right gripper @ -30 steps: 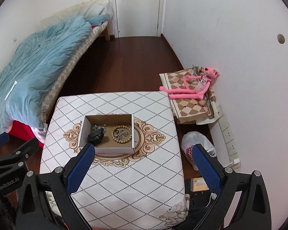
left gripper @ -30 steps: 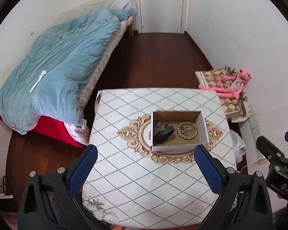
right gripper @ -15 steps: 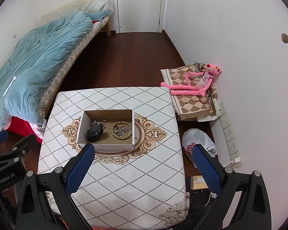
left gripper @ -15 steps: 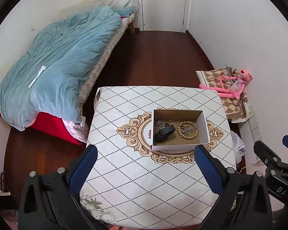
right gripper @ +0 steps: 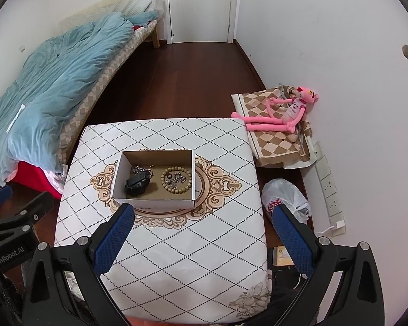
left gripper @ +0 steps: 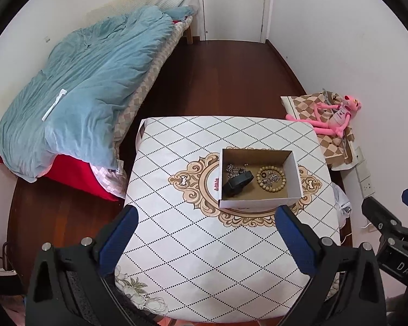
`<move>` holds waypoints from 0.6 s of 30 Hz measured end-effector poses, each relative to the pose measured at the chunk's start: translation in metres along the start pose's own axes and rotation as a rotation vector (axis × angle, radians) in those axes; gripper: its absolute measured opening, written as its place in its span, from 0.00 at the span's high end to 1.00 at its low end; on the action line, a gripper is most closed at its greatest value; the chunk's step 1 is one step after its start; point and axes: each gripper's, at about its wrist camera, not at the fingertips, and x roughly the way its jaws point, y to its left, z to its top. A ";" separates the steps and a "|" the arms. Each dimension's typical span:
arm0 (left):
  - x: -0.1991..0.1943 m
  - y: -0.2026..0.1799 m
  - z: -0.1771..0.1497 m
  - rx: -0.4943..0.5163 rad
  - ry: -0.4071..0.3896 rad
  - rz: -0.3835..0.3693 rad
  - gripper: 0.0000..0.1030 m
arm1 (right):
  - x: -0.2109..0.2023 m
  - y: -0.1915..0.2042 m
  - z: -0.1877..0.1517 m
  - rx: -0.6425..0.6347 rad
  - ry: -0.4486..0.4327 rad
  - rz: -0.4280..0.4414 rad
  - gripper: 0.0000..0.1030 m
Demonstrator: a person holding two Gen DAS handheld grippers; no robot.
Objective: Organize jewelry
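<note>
An open cardboard box (left gripper: 292, 174) (right gripper: 117, 174) stands on the patterned table (left gripper: 204, 258) (right gripper: 176, 244). Inside lie a black wristband (left gripper: 237, 182) (right gripper: 136, 183), a silver chain (left gripper: 231, 169) (right gripper: 141, 169) and a wooden bead bracelet (left gripper: 270, 178) (right gripper: 176, 180) with small metal pieces in its ring. My left gripper (left gripper: 205, 214) is open and empty, held high above the table's near side. My right gripper (right gripper: 202, 213) is open and empty, also high above the table, near the box's front.
A bed with a blue duvet (left gripper: 81, 95) stands at the left. A pink plush toy (right gripper: 283, 111) lies on a checked cushion (right gripper: 274, 135) by the right wall. A white plastic bag (right gripper: 285, 198) sits on the floor beside the table. A door (right gripper: 201, 5) is at the back.
Both grippers have risen and drawn back a little; the table and box sit lower and smaller in view. The box contents have not moved.
</note>
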 end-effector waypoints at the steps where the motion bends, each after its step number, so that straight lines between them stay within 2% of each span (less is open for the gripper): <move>1: 0.001 0.000 -0.001 0.001 0.002 -0.001 0.01 | 0.000 0.000 0.000 -0.002 0.000 0.000 0.01; 18: 0.001 -0.004 -0.004 0.010 -0.002 0.008 0.01 | 0.003 0.001 0.000 -0.006 0.004 0.003 0.01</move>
